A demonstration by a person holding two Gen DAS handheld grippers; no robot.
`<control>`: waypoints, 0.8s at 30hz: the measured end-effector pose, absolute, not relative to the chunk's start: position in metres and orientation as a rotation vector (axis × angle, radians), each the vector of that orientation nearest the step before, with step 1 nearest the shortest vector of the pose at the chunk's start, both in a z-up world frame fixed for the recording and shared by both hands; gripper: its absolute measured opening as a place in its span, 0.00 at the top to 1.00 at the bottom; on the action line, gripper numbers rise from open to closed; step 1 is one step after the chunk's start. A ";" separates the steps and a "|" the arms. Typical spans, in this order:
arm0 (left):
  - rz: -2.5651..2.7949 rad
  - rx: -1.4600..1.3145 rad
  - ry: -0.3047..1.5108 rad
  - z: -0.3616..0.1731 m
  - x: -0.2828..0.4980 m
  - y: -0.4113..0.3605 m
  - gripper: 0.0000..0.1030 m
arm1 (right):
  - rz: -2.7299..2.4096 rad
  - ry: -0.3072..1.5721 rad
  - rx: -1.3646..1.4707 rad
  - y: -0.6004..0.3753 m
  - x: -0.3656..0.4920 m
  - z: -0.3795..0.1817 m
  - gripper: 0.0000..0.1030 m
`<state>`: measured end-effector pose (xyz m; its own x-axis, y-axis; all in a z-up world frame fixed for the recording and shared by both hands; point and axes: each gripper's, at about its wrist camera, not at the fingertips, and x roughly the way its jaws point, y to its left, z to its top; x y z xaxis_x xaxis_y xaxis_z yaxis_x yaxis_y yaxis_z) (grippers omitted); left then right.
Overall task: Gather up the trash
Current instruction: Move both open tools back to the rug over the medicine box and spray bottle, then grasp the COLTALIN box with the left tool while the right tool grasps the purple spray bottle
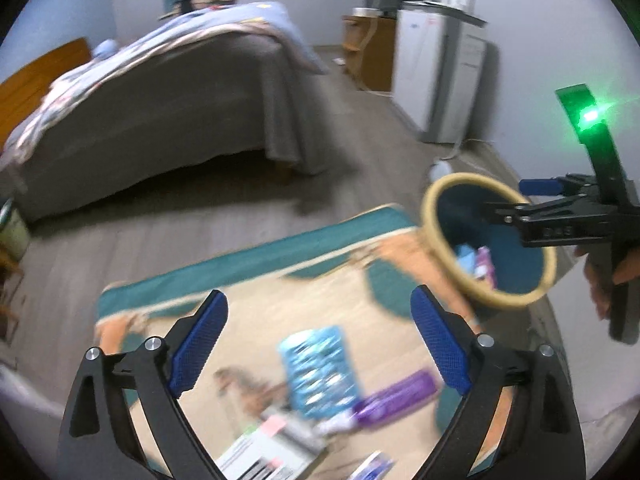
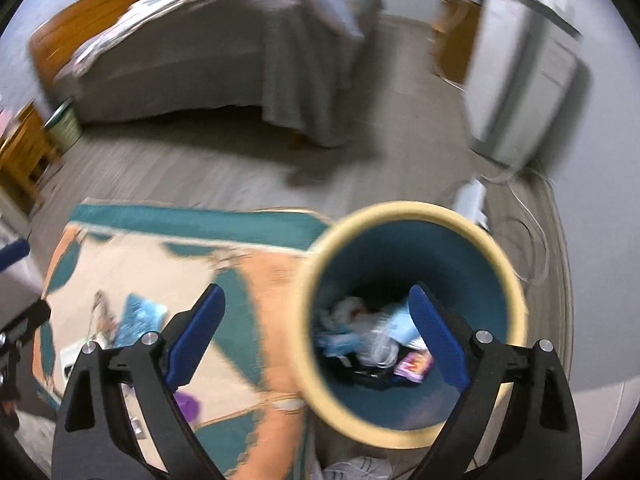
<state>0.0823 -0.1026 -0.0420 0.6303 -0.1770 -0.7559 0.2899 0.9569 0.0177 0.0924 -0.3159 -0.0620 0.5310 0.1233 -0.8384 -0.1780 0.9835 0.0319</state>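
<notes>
Both your grippers hang released and empty, angled down.

Your left gripper [image 1: 320, 344] is spread wide above the rug [image 1: 256, 280], over a blue wrapper [image 1: 320, 372] and a purple wrapper [image 1: 396, 396]. Your right gripper [image 2: 318, 336] gapes over the yellow-rimmed teal bin [image 2: 516, 300], which stands at the rug's edge with crumpled trash [image 2: 372, 340] in its bottom.

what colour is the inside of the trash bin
Teal inside the trash bin, with a cream rim; clearest in the right wrist view.
</notes>
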 end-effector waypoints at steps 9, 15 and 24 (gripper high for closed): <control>-0.149 0.187 0.978 -0.103 0.045 -0.021 0.09 | 0.443 1.059 -0.216 -0.226 0.070 -0.080 0.10; -0.152 0.167 1.061 -0.131 0.036 0.003 0.09 | 0.527 1.170 -0.392 -0.183 0.060 -0.115 0.10; -0.282 0.244 1.132 -0.161 0.029 -0.019 0.08 | 0.670 1.269 -0.579 -0.142 0.034 -0.154 0.10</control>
